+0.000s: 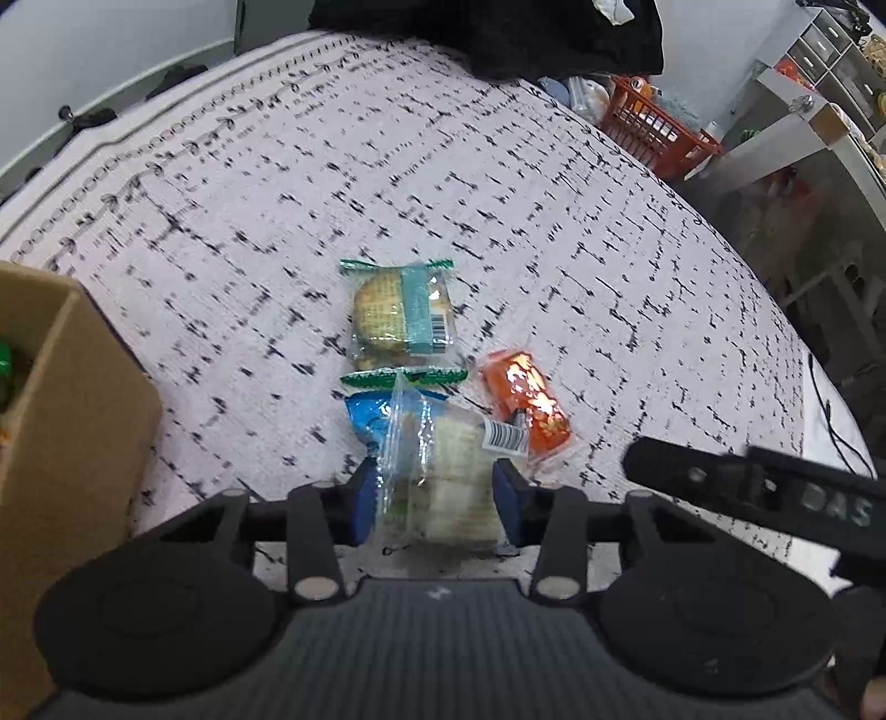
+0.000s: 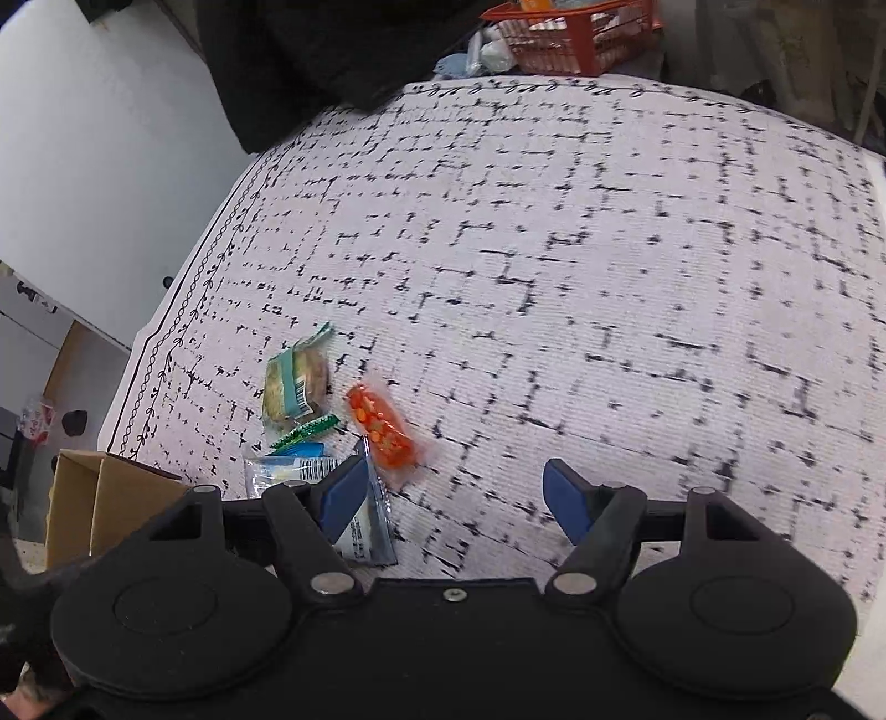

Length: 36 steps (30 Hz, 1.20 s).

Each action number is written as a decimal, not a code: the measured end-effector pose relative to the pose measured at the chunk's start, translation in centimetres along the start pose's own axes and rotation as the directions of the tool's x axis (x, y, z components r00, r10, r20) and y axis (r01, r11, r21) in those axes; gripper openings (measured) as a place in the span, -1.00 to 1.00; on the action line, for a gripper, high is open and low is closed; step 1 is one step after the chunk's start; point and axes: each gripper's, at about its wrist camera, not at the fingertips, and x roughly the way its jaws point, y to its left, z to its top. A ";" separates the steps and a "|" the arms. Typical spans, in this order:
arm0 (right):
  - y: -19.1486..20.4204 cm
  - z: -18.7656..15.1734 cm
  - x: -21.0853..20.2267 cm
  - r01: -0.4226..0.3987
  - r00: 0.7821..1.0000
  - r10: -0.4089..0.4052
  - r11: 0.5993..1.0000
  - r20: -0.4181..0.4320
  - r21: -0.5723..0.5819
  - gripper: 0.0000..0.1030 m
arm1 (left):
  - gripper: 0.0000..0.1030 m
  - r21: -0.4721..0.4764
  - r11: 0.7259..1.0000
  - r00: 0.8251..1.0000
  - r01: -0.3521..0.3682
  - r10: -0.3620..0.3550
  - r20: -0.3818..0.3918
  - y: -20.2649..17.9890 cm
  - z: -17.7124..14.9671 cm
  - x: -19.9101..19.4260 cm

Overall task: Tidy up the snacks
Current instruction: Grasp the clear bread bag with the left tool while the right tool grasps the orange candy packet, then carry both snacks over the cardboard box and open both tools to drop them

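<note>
Seen from two wrist cameras, both angled down at a counter (image 1: 498,183) under a white cloth with black dashes. Three wrapped snacks in a tight cluster, placed here relative to the clear wafer pack (image 1: 443,471), the nearest one.

Left gripper (image 1: 437,498) straddling that wafer pack, blue pads on its two side edges; wrapper looking pinched between them, so judged clamped on it. Pack's long axis running straight away from the gripper, along the fingers. Pack resting on the cloth, not yet lifted.

Just beyond the wafer pack, touching its far end: a cookie pack (image 1: 401,313) with green crimped ends. To the right of the wafer pack, just beside it and lying slantwise: an orange pack (image 1: 523,404).

Left of the wafer pack, near the counter's edge: an open cardboard box (image 1: 66,421), something green inside. Likely the place for the snacks.

Right gripper (image 2: 462,495) to the right of the wafer pack, fingers well apart, nothing between them, only bare cloth. Orange pack lying ahead and to its left, nearer this gripper than the other.

Beyond the counter's far edge: an orange basket (image 2: 570,33).
</note>
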 end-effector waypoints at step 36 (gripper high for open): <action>4.4 -0.9 1.5 0.001 0.998 -0.009 0.993 -0.062 -0.120 -0.63 | -0.68 -0.131 0.991 0.995 0.023 -0.010 0.100 3.6 -1.4 -7.2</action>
